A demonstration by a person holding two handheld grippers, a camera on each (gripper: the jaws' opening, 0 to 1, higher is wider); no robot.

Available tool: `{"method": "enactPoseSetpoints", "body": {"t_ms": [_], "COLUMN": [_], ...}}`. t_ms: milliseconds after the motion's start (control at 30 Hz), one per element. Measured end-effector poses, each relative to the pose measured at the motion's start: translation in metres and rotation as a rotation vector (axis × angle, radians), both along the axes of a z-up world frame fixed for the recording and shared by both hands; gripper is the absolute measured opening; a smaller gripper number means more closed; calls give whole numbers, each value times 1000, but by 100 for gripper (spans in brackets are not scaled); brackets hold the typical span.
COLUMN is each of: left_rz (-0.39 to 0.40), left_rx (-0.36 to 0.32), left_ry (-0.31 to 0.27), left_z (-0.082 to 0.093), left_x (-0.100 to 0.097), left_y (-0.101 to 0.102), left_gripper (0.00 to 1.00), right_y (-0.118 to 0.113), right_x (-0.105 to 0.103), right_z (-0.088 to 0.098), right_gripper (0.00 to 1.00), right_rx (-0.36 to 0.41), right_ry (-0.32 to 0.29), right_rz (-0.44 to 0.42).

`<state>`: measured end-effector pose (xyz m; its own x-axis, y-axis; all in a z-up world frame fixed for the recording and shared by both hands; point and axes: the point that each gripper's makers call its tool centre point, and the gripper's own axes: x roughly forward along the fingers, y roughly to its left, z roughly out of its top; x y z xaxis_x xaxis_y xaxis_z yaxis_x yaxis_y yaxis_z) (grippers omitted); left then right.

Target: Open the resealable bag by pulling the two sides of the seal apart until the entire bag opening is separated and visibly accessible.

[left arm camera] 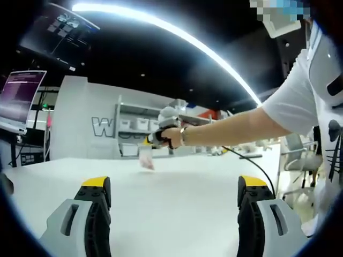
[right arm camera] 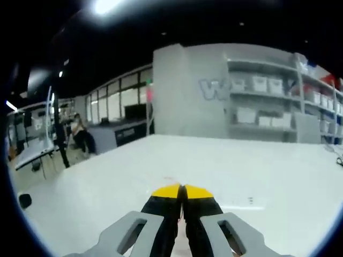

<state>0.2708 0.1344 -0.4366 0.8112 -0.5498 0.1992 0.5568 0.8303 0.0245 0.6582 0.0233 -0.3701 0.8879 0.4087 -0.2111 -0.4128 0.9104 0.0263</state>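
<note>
Right gripper fingers clamp the small pinkish clear resealable bag over the white surface (left gripper gapes empty): slip risk.

Lab: storage shelves, monitors
</note>
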Motion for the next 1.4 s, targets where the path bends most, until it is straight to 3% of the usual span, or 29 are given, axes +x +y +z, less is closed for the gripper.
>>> {"method": "enactPoseSetpoints", "body": {"t_ms": [800, 1033, 1400], "left_rz": [-3, -5, -8], "left_rx": [-1, 1, -1], "left_ry": [-3, -2, -1], "left_z": [2, 1, 1], "left_x": [0, 0, 0], "left_y": [-2, -2, -1], "left_gripper": [96, 96, 96], "right_y": [1, -1, 21], "right_x": [18, 24, 20], "right_z": [1, -4, -25], "right_gripper": [0, 0, 0], "right_rx": [-92, -137, -191], "right_ry": [-33, -42, -41], "right_rz": [-7, -24, 25]}}
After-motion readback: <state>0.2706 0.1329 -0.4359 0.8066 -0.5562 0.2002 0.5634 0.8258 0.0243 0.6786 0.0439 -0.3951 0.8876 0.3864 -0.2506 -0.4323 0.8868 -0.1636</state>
